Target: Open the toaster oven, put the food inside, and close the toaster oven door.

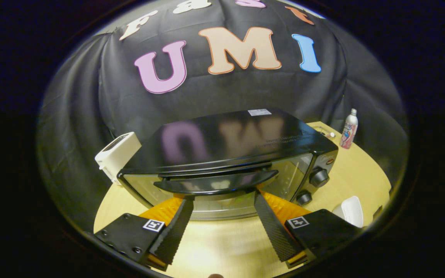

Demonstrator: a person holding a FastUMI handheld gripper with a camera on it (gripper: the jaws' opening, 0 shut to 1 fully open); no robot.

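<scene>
Black toaster oven (230,154) — gripper (222,197) open under door handle (216,182).

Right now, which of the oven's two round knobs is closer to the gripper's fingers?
The lower knob, down by the table. The upper knob sits higher on the toaster oven. The gripper is open.

The toaster oven (230,154) stands squarely ahead of the gripper (222,199), whose spread fingers reach up under its door handle (216,183), blocking any forward path. Bare table (222,243) lies open between the fingers. To the right a white dish (350,210) sits close, a bottle (349,129) farther back; a white appliance (116,154) crowds the oven's left.
</scene>
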